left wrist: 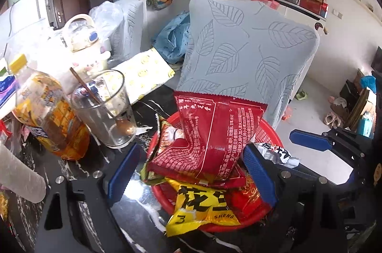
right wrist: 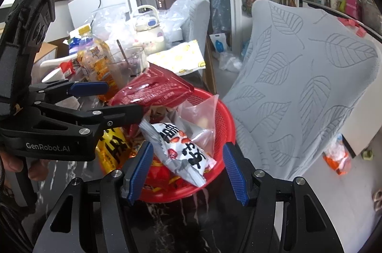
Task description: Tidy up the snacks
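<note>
Blue-padded fingers (left wrist: 124,172) of the left gripper (left wrist: 191,172) are seen spread wide at the near edge of the left wrist view, with no pad pressed on anything; the red snack packet (left wrist: 210,133) is shown leaning between them, tilted on top of the pile. Beneath it, a yellow packet (left wrist: 203,207) is draped over the near rim of the red basket (left wrist: 269,133), which is set on the dark marbled table (left wrist: 133,212). To the left of the basket, a glass with a spoon (left wrist: 105,110) and an orange-labelled bottle (left wrist: 47,114) are stood side by side.

In the right wrist view, the right gripper (right wrist: 188,172) is held partly spread over the basket's near rim, its pads clear of the white packet (right wrist: 181,148) lying between them. A clear plastic bag (right wrist: 203,119) is seen behind that packet. The leaf-patterned chair back (right wrist: 300,86) is placed just beyond the basket.
</note>
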The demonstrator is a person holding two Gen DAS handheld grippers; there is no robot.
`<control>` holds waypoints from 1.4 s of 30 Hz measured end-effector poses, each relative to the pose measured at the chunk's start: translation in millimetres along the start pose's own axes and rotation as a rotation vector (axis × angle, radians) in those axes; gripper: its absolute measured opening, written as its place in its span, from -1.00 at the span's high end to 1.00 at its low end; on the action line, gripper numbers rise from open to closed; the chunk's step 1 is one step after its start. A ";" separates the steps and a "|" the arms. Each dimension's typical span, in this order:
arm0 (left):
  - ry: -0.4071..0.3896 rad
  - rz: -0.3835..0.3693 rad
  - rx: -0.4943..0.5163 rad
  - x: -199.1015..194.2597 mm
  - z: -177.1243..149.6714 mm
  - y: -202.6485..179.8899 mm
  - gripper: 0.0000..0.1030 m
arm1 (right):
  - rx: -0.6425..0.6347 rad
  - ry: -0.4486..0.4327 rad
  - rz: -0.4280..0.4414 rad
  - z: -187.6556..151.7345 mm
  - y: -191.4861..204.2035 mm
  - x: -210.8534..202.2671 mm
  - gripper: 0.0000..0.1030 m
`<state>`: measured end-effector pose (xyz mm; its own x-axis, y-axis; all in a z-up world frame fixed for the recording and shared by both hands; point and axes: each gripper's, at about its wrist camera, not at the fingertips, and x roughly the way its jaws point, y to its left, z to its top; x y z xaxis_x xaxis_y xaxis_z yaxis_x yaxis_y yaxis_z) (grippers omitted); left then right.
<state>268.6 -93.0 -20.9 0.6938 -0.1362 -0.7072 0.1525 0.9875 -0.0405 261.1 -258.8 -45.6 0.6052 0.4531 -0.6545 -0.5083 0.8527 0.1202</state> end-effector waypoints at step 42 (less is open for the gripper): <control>-0.226 0.086 -0.026 -205.8 -78.7 -23.1 -0.71 | 0.023 -0.187 -0.218 -28.7 87.0 -180.8 -0.59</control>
<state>66.9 -81.5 70.0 0.8436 -0.0626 -0.5334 0.0697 0.9975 -0.0068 90.0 -274.0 61.8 0.8024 0.2964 -0.5179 -0.3409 0.9400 0.0097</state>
